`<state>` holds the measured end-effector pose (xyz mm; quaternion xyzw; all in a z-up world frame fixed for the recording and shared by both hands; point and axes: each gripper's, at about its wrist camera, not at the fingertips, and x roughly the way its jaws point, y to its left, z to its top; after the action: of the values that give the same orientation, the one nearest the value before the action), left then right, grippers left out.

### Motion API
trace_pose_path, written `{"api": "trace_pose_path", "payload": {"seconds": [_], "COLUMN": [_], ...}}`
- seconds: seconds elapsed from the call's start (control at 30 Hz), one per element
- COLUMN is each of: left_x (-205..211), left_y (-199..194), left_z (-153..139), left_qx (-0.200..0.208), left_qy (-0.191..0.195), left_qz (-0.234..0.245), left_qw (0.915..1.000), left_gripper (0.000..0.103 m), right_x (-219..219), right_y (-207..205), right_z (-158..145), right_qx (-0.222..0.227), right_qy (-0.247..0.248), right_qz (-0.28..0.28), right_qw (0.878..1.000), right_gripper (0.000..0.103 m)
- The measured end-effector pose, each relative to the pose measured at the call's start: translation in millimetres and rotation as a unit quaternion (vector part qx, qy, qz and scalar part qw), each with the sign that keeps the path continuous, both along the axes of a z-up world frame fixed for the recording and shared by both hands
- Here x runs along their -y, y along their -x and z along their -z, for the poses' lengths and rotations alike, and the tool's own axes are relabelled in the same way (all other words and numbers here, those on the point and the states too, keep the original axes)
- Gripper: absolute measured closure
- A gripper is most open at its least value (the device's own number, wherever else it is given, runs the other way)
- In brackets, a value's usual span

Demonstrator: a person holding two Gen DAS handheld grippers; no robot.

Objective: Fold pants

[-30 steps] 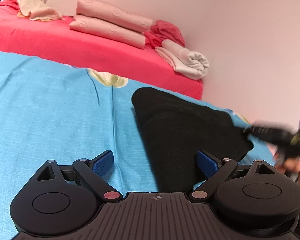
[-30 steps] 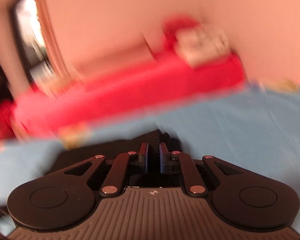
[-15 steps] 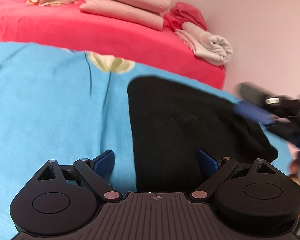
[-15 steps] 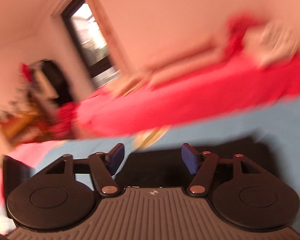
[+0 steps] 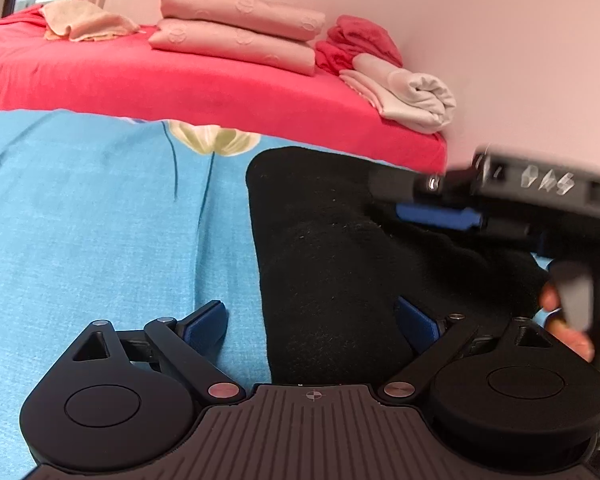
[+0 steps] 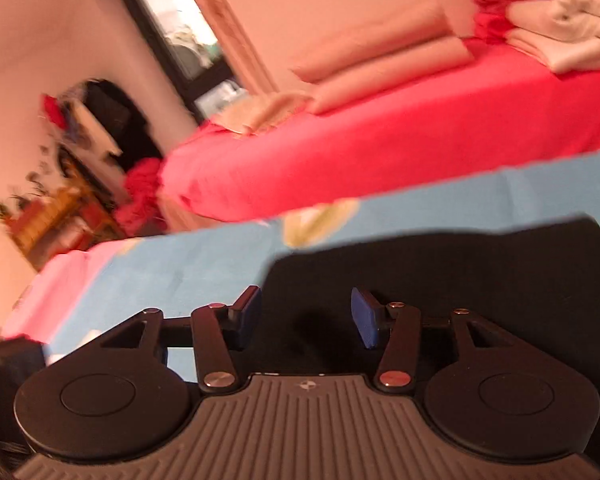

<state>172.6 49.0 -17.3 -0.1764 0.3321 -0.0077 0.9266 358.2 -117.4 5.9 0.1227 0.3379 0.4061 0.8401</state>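
Black pants point(image 5: 340, 248) lying folded into a compact dark block on the blue sheet point(image 5: 100, 220), near the sheet's far edge, with a pale yellow flower print point(image 5: 212, 138) just beside their far left corner. Left gripper point(image 5: 312, 320) low over the near end of the pants, fingers spread wide: left blue pad point(image 5: 206, 322) over bare blue sheet, right blue pad point(image 5: 416, 320) over the black cloth, nothing pinched between them. Right gripper point(image 6: 306, 316) likewise spread, both pads apart above the dark fabric point(image 6: 440, 264), holding nothing; left pad point(image 6: 248, 312) near the cloth's edge where black meets blue, right pad point(image 6: 364, 320) fully over the pants. From the left wrist view, right gripper point(image 5: 500, 208) reaching in blurred from the right side above the far right part of the pants, one blue pad showing, a hand point(image 5: 568, 320) wrapped around its grip at the right edge. Touching the cloth or just above it: cannot tell for either tool. Beyond the blue sheet, a red bed point(image 5: 180, 80) carrying two stacked pink pillows point(image 5: 236, 36), a peach cloth point(image 5: 84, 22) at the far left, a crumpled red cloth point(image 5: 360, 40) and a rolled whitish towel point(image 5: 412, 96) by the pink wall point(image 5: 480, 40). In the right wrist view, much blurred: a dark-framed window point(image 6: 184, 36) and cluttered shelves point(image 6: 68, 216) at left
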Motion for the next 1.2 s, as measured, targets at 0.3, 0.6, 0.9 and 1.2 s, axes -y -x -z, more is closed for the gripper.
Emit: {"api": "trace_pose_path", "payload": {"seconds": [0.3,0.6,0.9,1.2], "left_x": [1,10,20,-29], "left_y": [-2,-1,3,-45], "left_z": [-2,-18,-40,-17], "left_qx": [-0.005,-0.014,-0.014,-0.104], "left_qy": [-0.013,-0.072,-0.151,0.048], "left_qz": [-0.002,0.009,0.035,0.048], "left_qw": [0.9999,0.9972,0.9878,0.9922], "left_gripper": [0.0,0.0,0.0,0.0], "right_x": [113,150,134,114], "right_y": [-22,-3,3,-4], "right_z": [8,7,8,23], "right_qx": [-0.052,-0.059,-0.091,-0.097], "right_qy": [-0.107,-0.024,-0.013,0.027], "right_qz": [0.153,0.211,0.162,0.118], "right_qw": [0.981,0.975,0.982,0.988], "right_gripper": [0.064,0.013,0.007,0.004]}}
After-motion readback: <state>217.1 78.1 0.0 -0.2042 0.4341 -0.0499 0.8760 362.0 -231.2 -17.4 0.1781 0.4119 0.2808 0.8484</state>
